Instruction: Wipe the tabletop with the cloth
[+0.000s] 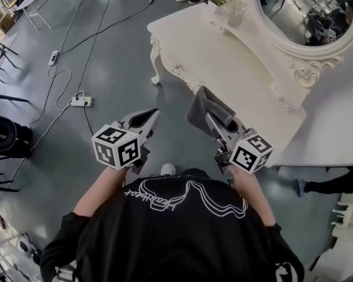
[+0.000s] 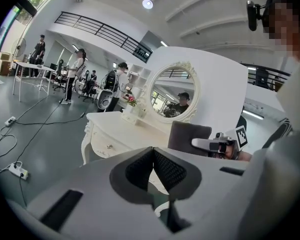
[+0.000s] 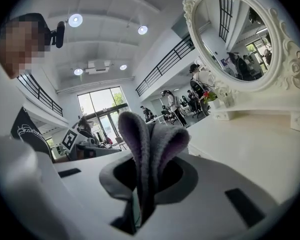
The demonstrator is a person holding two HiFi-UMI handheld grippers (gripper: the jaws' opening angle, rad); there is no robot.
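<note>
Since wiping not begun, right gripper clamps cloth mid-frame, short of table; left gripper closed, empty.

bright, even | ceiling lamps glare | fisheye edges dark

Bright, high hall with a grey floor spreading around a white dressing table.
Cables and a white power strip are trailing across the floor, and a carved oval mirror is standing at the table's back. Round ceiling lights are shining overhead, daylight is coming through tall windows, and a dark balcony railing is running along the white wall.
</note>
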